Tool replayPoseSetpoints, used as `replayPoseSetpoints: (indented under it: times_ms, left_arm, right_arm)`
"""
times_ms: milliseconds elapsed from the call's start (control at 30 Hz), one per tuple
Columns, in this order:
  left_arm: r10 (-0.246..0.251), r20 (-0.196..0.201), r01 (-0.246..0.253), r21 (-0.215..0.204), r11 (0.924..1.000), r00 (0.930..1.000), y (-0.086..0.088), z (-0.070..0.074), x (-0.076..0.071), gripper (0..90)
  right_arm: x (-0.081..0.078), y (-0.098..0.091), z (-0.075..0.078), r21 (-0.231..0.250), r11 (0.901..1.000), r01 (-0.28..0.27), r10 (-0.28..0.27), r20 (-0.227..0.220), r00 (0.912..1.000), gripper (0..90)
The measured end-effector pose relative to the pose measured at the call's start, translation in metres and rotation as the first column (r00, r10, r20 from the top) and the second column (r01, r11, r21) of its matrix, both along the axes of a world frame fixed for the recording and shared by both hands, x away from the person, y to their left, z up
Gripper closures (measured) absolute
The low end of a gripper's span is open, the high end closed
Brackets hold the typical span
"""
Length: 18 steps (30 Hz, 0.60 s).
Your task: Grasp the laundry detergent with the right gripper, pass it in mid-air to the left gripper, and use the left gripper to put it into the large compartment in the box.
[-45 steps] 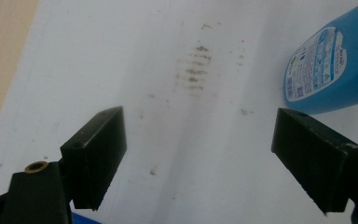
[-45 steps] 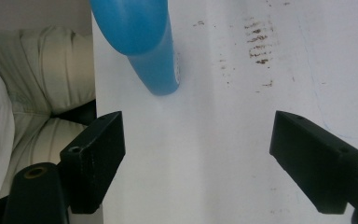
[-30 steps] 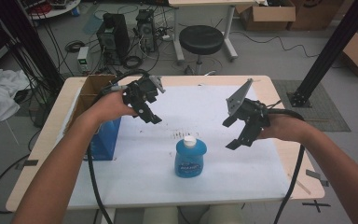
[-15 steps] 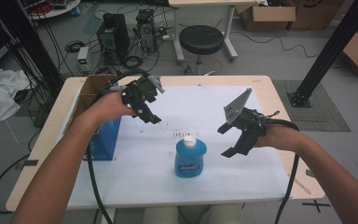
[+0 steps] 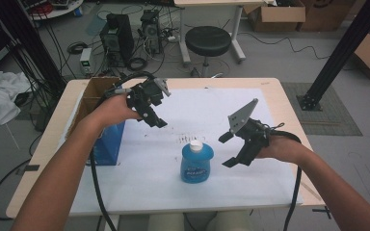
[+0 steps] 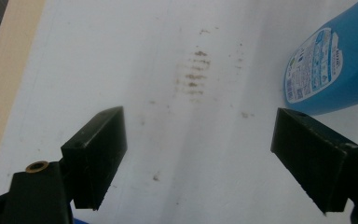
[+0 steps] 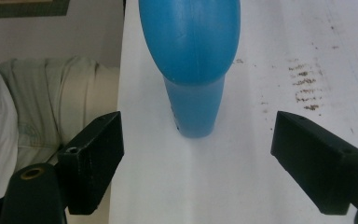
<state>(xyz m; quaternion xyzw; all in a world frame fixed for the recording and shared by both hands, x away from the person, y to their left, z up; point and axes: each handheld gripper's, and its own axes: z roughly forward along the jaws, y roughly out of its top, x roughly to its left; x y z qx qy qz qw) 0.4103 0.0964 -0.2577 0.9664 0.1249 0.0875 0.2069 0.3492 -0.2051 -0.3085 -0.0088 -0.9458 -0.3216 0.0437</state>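
The blue white-capped bottle (image 5: 197,161) stands upright near the table's (image 5: 270,86) front edge, and the right gripper (image 5: 227,149), jaws wide, looks poised to grasp it, needing to straddle its body, while the left gripper (image 5: 155,115) hangs open.

Both forearms are bare, with no sleeves showing. Each hand carries a black gripper: the left gripper (image 5: 155,119) and the right gripper (image 5: 227,150). A grey three-cornered plate (image 5: 241,115) tops the right one, and a black cable (image 5: 295,192) trails from it. The jaws are flat black blocks; a brass-ringed screw hole (image 6: 37,166) sits beside one jaw's base.
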Motion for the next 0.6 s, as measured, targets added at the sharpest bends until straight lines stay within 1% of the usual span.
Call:
replayPoseSetpoints:
  times_ms: [67,100,200,267,333,400,467,600]
  left_arm:
    - [0.0,0.002,0.0,-0.004,1.0,1.0,0.0,0.0,0.0,18.8]
    - [0.003,0.003,-0.003,-0.006,1.0,1.0,0.0,0.0,0.0,18.9]
    - [0.002,0.005,-0.002,-0.005,1.0,1.0,0.0,0.0,0.0,18.9]
    - [0.001,0.006,-0.001,-0.004,1.0,1.0,0.0,0.0,0.0,18.9]
    - [0.0,0.006,0.0,-0.003,1.0,1.0,0.0,0.0,0.0,18.9]
    - [-0.001,0.005,0.001,0.0,1.0,1.0,0.0,0.0,0.0,18.9]
    - [0.0,0.005,0.0,-0.002,1.0,1.0,0.0,0.0,0.0,18.9]
    - [-0.001,0.005,0.001,0.0,1.0,1.0,0.0,0.0,-0.001,18.9]
  right_arm:
    - [0.0,0.001,-0.002,0.005,1.0,-0.001,0.001,0.005,1.0,16.6]
    - [0.0,0.001,-0.003,0.022,0.9998,-0.003,0.003,0.003,1.0,16.6]
    - [0.001,0.002,-0.005,0.033,0.9995,0.0,0.0,0.0,1.0,16.4]
    - [0.001,0.003,-0.009,0.046,0.999,0.001,-0.001,-0.005,1.0,16.0]
    - [0.001,0.004,-0.011,0.047,0.9989,0.001,0.0,-0.006,1.0,15.9]
    - [0.001,0.006,-0.013,0.04,0.9992,0.005,-0.005,0.005,1.0,15.9]
    - [0.001,0.007,-0.015,0.059,0.9982,0.0,0.001,-0.005,1.0,15.5]
    - [0.0,0.007,-0.02,0.079,0.9969,0.001,0.0,-0.006,1.0,15.5]
